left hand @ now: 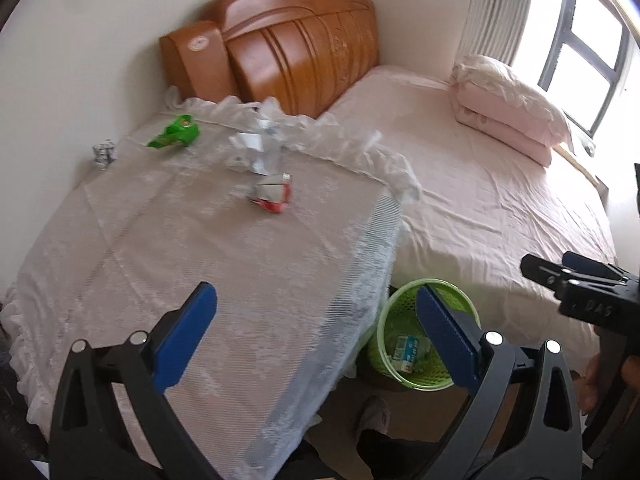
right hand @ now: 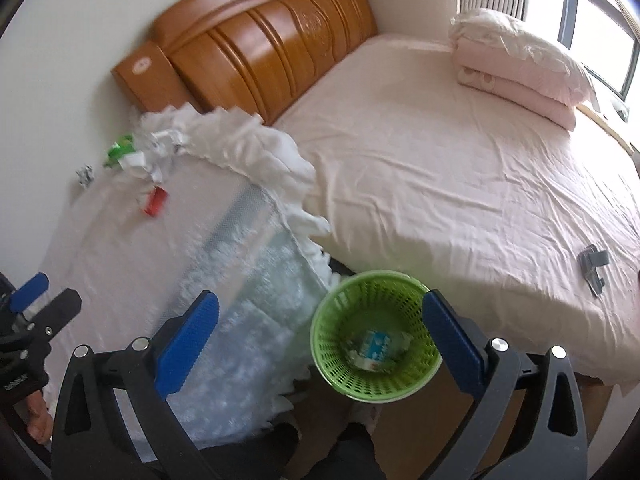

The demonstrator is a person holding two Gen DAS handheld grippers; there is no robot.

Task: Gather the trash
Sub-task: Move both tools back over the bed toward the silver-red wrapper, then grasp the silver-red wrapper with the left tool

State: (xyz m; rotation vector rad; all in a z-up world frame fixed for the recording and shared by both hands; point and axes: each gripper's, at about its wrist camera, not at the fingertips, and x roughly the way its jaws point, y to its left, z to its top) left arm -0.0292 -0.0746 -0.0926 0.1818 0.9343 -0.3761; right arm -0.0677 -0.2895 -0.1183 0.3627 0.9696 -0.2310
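Hanging spread wide & empty: left tongs (left hand: 316, 332) over desk (left hand: 160, 240), right tongs (right hand: 320, 340) above green bin (right hand: 332, 312) w/ trash (right hand: 374, 346) inside.

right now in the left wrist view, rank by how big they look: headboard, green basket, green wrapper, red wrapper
1. headboard
2. green basket, though it sits much nearer the camera
3. green wrapper and red wrapper: look alike, unranked

Green basket (right hand: 372, 328) mouth lies open, wedged between draped table (right hand: 120, 248) and bed (right hand: 460, 184).
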